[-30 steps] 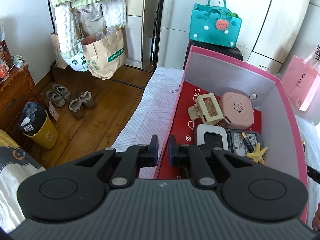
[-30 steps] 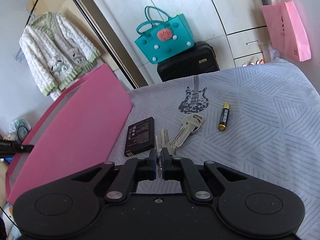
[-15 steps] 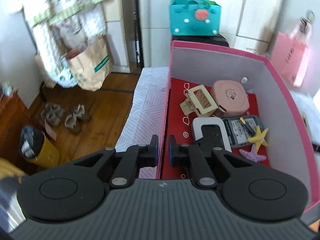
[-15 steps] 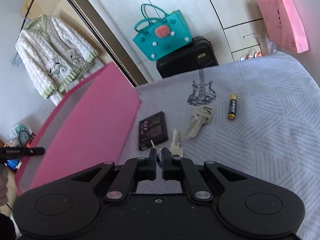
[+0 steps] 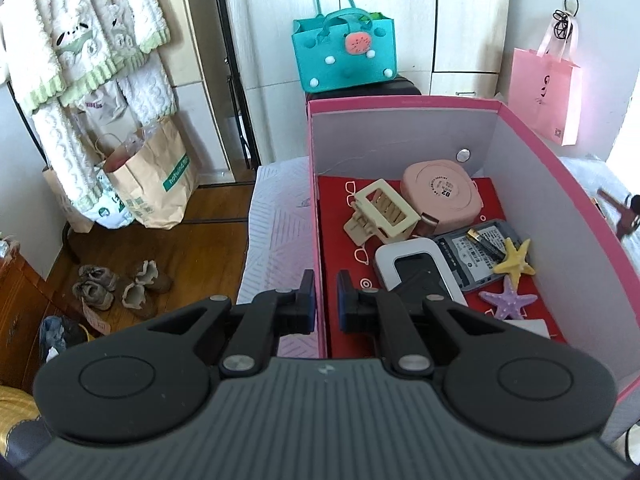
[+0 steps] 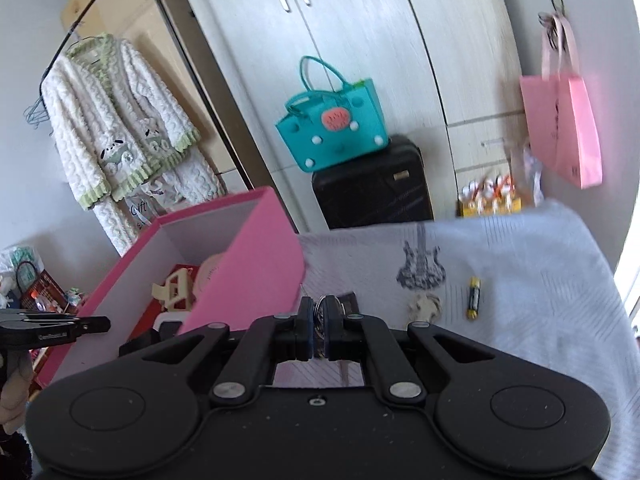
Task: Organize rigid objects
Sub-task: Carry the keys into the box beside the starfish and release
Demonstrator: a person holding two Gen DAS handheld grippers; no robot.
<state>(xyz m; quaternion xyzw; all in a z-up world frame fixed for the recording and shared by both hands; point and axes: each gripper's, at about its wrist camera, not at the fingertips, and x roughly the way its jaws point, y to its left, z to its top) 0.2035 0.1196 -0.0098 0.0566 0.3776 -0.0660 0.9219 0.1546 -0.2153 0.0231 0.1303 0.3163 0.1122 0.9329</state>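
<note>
An open pink box (image 5: pixel 532 148) stands on the bed. It holds a cream hair claw (image 5: pixel 384 216), a pink round case (image 5: pixel 440 194), a white device (image 5: pixel 416 264), a hard drive (image 5: pixel 476 256), a yellow starfish (image 5: pixel 514 262) and a purple starfish (image 5: pixel 508 300). My left gripper (image 5: pixel 325 300) is shut on the box's left wall (image 5: pixel 316 216). My right gripper (image 6: pixel 319 316), lifted beside the box (image 6: pixel 248 264), is shut on a metal key ring (image 6: pixel 320 308). A blurred pale key (image 6: pixel 424 306) shows to its right. An AA battery (image 6: pixel 474 298) lies on the sheet, and a black battery pack (image 6: pixel 348 297) peeks from behind the fingers.
A teal bag (image 6: pixel 332 120) sits on a black suitcase (image 6: pixel 372 184) by the wardrobe. A pink paper bag (image 6: pixel 568 128) hangs at the right. Left of the bed lie wooden floor, shoes (image 5: pixel 120 284) and a brown paper bag (image 5: pixel 152 176).
My right gripper has risen off the sheet with the key ring and now looks over the box's rim. The left gripper rolled while staying on the wall.
</note>
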